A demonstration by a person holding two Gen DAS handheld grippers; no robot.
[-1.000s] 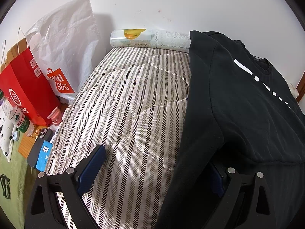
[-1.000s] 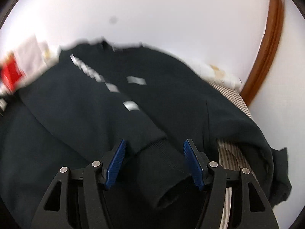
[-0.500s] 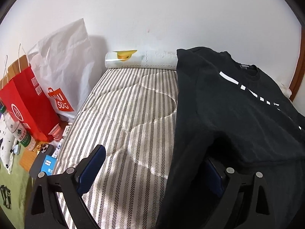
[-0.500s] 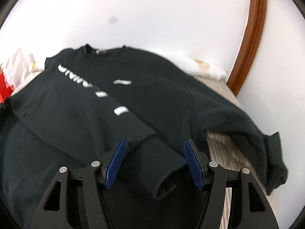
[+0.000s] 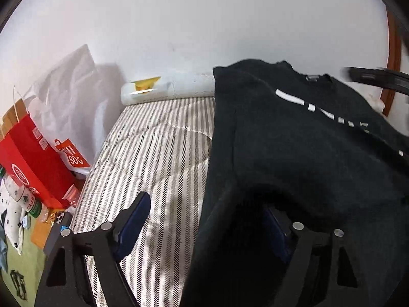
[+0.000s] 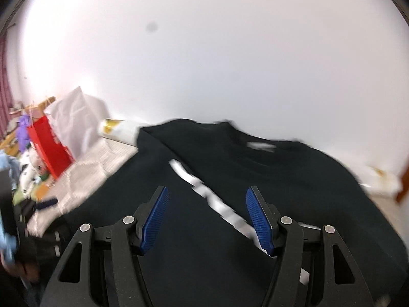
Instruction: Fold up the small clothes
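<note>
Left wrist view: the left claw sits low over a striped mattress, its jaws having just been closing, unclenched, with the edge of a black sweatshirt draped over its right finger and between the 2 pads. Left of this claw stand a red paper bag and a white shopping bag. Right wrist view, blurred: the right claw hangs above the sweatshirt, jaws apart, nothing gripped, white lettering running between its fingers.
</note>
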